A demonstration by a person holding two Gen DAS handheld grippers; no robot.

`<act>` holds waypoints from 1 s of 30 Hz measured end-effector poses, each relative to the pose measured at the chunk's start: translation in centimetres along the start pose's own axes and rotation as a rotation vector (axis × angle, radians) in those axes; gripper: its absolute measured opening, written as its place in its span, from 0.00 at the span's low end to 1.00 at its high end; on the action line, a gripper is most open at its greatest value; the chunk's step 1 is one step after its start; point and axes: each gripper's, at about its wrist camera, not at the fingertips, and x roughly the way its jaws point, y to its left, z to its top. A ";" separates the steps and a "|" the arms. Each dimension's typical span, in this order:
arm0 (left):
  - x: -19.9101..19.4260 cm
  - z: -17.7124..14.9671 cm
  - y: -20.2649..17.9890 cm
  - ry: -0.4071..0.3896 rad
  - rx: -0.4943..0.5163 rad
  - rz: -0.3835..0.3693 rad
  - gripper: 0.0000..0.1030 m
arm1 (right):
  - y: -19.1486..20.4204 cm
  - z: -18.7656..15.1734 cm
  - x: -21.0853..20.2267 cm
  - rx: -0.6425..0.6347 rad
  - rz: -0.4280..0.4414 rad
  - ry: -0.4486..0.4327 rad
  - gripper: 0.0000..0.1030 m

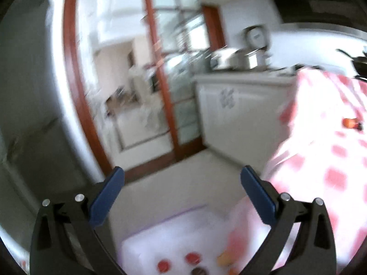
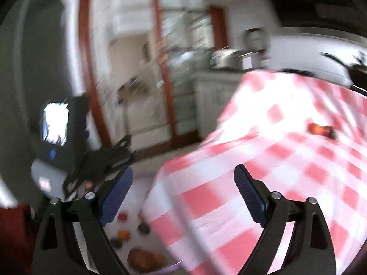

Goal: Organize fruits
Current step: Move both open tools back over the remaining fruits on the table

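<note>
Room: kitchen, both views blurred; a wood-framed glass door [image 1: 128, 80] fills the upper left of your left wrist view, and a white counter cabinet [image 1: 240, 112] sits at centre right.
Table edge: your red-and-white checked tablecloth [image 2: 286, 160] drapes down from the right of frame; its hanging edge crosses the middle of the right wrist view.
Open room: pale floor [image 1: 195, 171] lies between door and cloth, just above your left fingertips.
Left gripper [image 1: 182, 183]: jaws spread wide, nothing between them.
Right gripper [image 2: 183, 183]: jaws likewise wide apart, holding nothing.
Fruits: small red and dark pieces [image 2: 123, 231] lie on a white surface [image 1: 172, 240] at the bottom of frame, beside the cloth's hanging edge.
Stray piece: one reddish fruit [image 2: 320, 129] rests on the cloth, right of frame.
Other gripper body: your left device [image 2: 66, 142] shows at left of the right wrist view.
</note>
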 end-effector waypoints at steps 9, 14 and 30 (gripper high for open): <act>4.3 5.4 -19.3 0.214 0.092 -0.578 0.99 | -18.3 0.9 -0.7 0.406 -0.368 0.065 0.84; 8.9 5.7 -29.0 0.387 0.088 -0.801 0.99 | -26.8 -0.2 -0.3 0.516 -0.502 0.129 0.84; 12.5 4.6 -33.2 0.440 -0.040 -0.953 0.99 | -37.9 3.5 17.4 0.252 -0.502 0.436 0.84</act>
